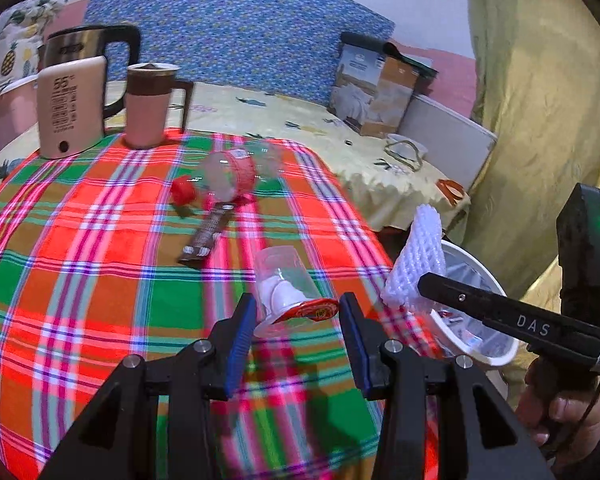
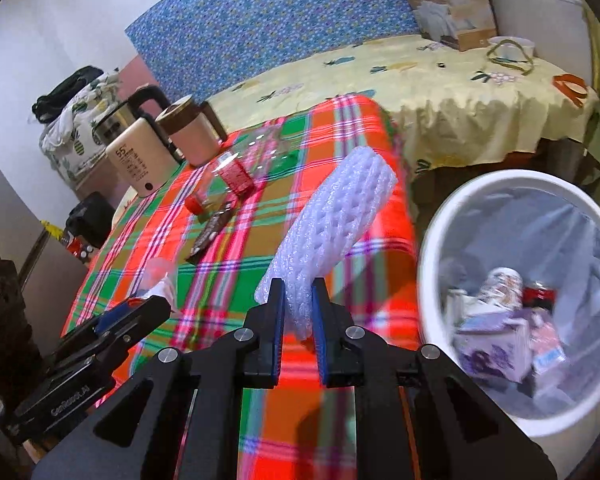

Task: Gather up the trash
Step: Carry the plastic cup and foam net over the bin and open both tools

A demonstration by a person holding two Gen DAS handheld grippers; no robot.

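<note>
The left gripper (image 1: 298, 316) holds a clear plastic cup (image 1: 286, 280) between its blue pads – the jaws stand about half wide around it, and the cup's red foil lid (image 1: 310, 310) hangs near the fingertips. Ahead of this gripper, on the plaid tablecloth (image 1: 80, 240), lie a brown wrapper (image 1: 206, 236) and a clear bottle (image 1: 230, 176) on its side. To its right, the right gripper (image 2: 297, 300) is pressed narrow on a white foam net (image 2: 332, 216), which sticks up beyond the fingertips. Right of this gripper stands a white trash bin (image 2: 428, 248) – lined with a bag, with some rubbish inside.
</note>
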